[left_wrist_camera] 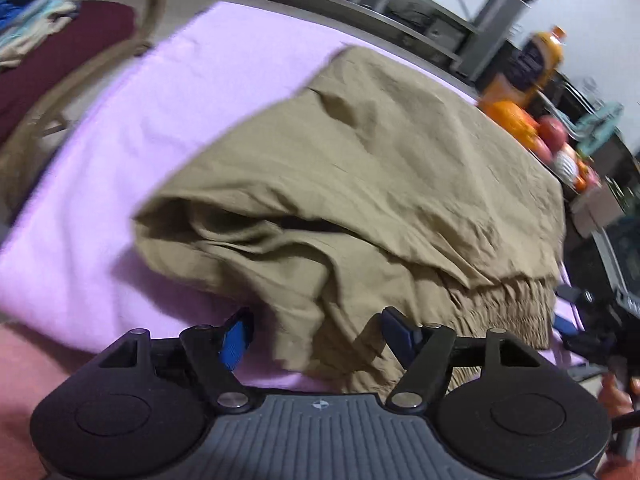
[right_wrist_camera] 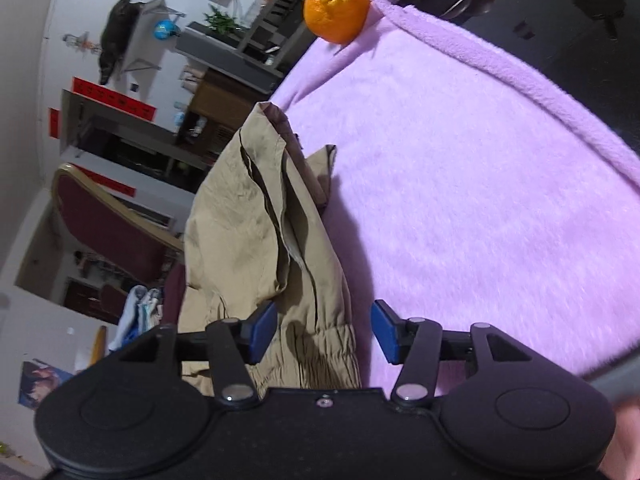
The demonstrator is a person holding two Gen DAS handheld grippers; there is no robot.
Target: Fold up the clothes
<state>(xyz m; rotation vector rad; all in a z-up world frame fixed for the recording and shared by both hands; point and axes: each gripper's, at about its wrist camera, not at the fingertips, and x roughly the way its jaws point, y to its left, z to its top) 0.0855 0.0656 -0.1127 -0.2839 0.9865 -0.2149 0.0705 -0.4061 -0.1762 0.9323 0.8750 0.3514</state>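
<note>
Khaki cloth fills most of the left wrist view: a pair of tan trousers [left_wrist_camera: 360,184] lies crumpled and partly doubled over on a lilac fleece blanket [left_wrist_camera: 120,168] that covers the desk. The left gripper [left_wrist_camera: 316,334] hangs low over the near edge of the garment with its fingers [left_wrist_camera: 236,340] spread wide, and loose folds of the cloth sit in the gap between them without being pinched. The gathered elastic waistband [left_wrist_camera: 500,308] lies just beyond the right-hand finger. Far ahead of the fingers, off the far end of the trousers, stands an orange juice bottle [left_wrist_camera: 536,64] with a heap of fruit [left_wrist_camera: 544,136] beside it. Off to the far left, past the blanket's edge, a maroon chair [left_wrist_camera: 72,52] carries a stack of folded clothes [left_wrist_camera: 32,16]. From the right wrist view the right gripper [right_wrist_camera: 324,332] is likewise wide open and grips nothing; the trousers [right_wrist_camera: 256,232] hang or drape ahead of its left finger, the elastic band [right_wrist_camera: 320,344] bunched between the two blue fingers [right_wrist_camera: 262,332] and touching neither that I can make out. Bare lilac blanket [right_wrist_camera: 480,200] stretches ahead of the right finger. One orange [right_wrist_camera: 336,10] rests on the blanket's far end, well ahead of the fingers and apart from the trousers. Both views are blurred.
</note>
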